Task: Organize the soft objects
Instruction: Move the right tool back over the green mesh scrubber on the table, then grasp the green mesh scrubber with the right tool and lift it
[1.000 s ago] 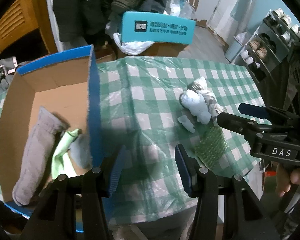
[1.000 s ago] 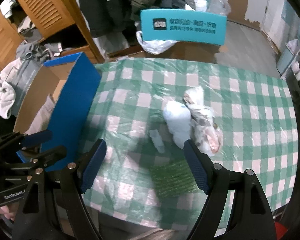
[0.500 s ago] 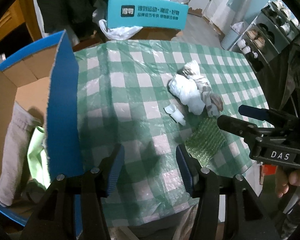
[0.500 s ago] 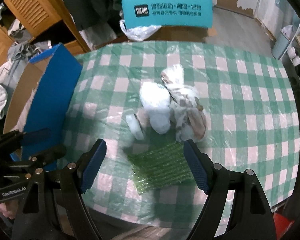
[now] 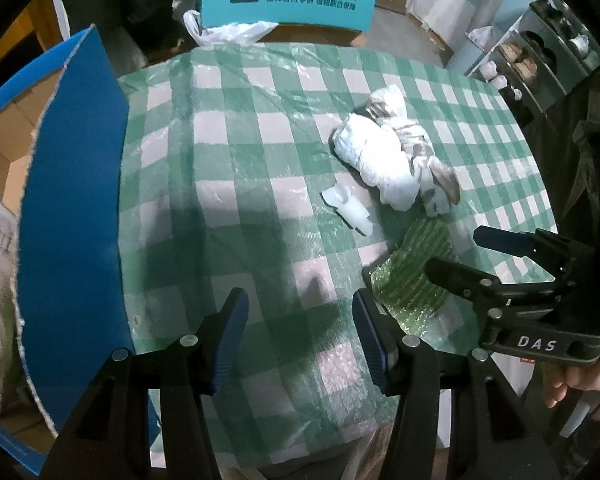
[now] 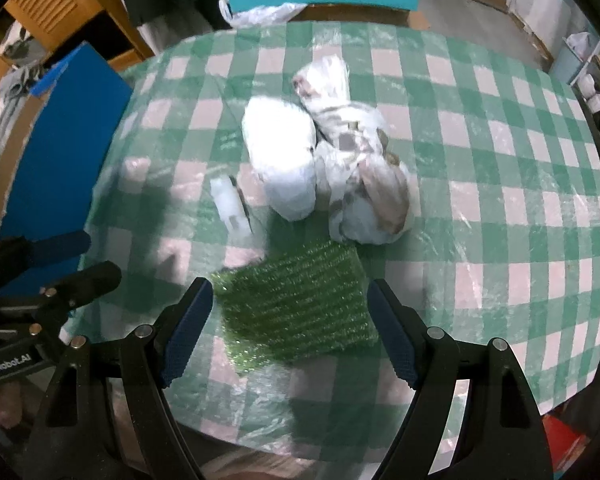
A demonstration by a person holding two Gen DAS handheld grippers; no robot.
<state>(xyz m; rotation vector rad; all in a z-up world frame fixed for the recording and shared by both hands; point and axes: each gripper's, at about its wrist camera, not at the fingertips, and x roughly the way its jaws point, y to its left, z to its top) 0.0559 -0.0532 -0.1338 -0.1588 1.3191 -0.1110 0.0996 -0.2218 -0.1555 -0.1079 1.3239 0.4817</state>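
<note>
Green sparkly pad: a knitted scrubber-like square [image 6: 296,312] lies flat on the checked tablecloth [image 6: 500,184], near the table's front edge, framed between the right gripper's two fingers.
Right gripper: the right gripper [image 6: 290,332] hangs above the pad with jaws wide and nothing between the pads; I cannot tell whether the tips touch the cloth.
Left gripper: the left gripper [image 5: 300,332] points down at bare tablecloth, jaws moderately open and empty, just beside the pad's near corner.
Other soft things: a white bundle [image 6: 284,160] and a patterned wrapped bundle [image 6: 364,176] lie touching each other just beyond the pad; a small translucent plastic piece [image 6: 230,204] sits beside them.
Destination: probably the blue-sided cardboard box [image 5: 68,240] at the left, where pale cloth already shows inside.
Step, as I judge it: closing in on the green pad for a pick.
Risk, cloth: the thin plastic cover is wrinkled; low fingertips could pinch it with the pad and drag everything.
Risk, pad: it is flat and limp, so a shallow grip may slip off.
Risk, neighbours: the plastic piece could be knocked away.
</note>
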